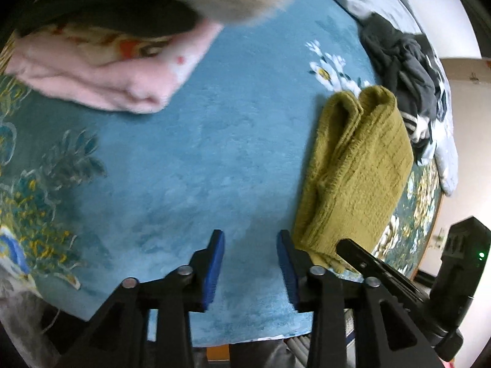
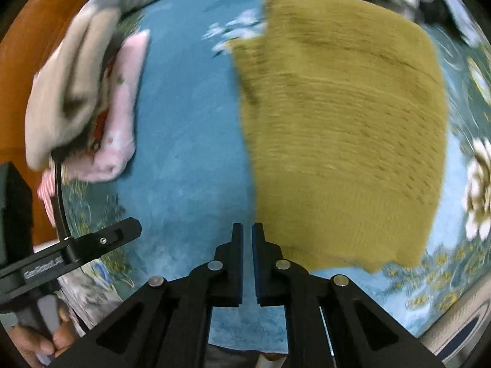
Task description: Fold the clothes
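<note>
A blue flowered blanket (image 1: 184,141) covers the surface. On its right lies the folded mustard sweater (image 2: 343,135), soft and floppy; best pinched at an edge. The left gripper (image 1: 250,260) is parted, empty. The right gripper (image 2: 248,245) is nearly closed, empty.

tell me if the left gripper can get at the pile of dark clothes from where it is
Probably not directly. The left gripper hangs open over bare blue blanket, and the folded olive sweater lies between it and the dark clothes, so it would have to pass over that.
</note>
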A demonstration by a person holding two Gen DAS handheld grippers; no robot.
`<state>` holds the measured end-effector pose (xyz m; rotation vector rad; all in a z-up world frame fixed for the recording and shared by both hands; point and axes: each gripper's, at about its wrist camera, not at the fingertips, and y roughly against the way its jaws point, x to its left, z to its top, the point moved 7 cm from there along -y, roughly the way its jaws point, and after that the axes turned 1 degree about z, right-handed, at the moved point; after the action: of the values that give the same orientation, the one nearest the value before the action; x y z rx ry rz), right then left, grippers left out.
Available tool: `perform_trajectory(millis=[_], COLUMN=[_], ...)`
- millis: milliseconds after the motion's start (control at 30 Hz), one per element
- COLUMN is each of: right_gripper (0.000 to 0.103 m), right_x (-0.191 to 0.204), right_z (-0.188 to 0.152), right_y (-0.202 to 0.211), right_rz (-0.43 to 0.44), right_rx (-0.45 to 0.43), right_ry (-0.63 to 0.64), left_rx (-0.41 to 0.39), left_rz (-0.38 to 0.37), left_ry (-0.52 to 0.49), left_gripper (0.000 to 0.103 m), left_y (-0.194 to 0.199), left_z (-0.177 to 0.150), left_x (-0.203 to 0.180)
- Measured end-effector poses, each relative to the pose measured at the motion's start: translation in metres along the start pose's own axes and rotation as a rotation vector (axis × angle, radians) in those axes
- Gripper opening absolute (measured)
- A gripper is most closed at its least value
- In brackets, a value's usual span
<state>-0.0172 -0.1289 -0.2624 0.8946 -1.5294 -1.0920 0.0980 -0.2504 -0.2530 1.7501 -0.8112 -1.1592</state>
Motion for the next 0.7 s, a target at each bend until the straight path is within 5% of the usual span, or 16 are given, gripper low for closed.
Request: perform_trajectory(millis=[133,200,267,500,700], right_gripper=[0.013,0.044,0.054,0.062,0.062], right_x=[-0.045,-0.069,-0.090,-0.137,-0.143], right_z=[-0.007,-0.012,-0.018,-0.049,-0.069], right_y=[0.022,0.032,0.040,0.052,0.047], right_rz=[-0.025,-0.048,-0.057,-0.094,-0.114], right_rx=[-0.020,-0.028,-0.031,-0.012,0.042], right_ry=[-0.105,-0.152,-0.200,-0.331,-0.307], left_rx=[0.028,0.044,0.057,0.092,0.084], left_rz=[-0.043,-0.069,-0.078,-0.117,-0.184], left_ry=[-0.058,-0.089,-0.119,-0.186,-0.213], left_gripper=[0.052,0.056,0.059,0.059,0.057], left_y=[-0.023,-0.039,-0.051,-0.095,-0.110], left_z=[0.009,0.013,0.016,0.027,0.031], left_x=[-0.031,-0.049,-0.061,-0.092,-0.108])
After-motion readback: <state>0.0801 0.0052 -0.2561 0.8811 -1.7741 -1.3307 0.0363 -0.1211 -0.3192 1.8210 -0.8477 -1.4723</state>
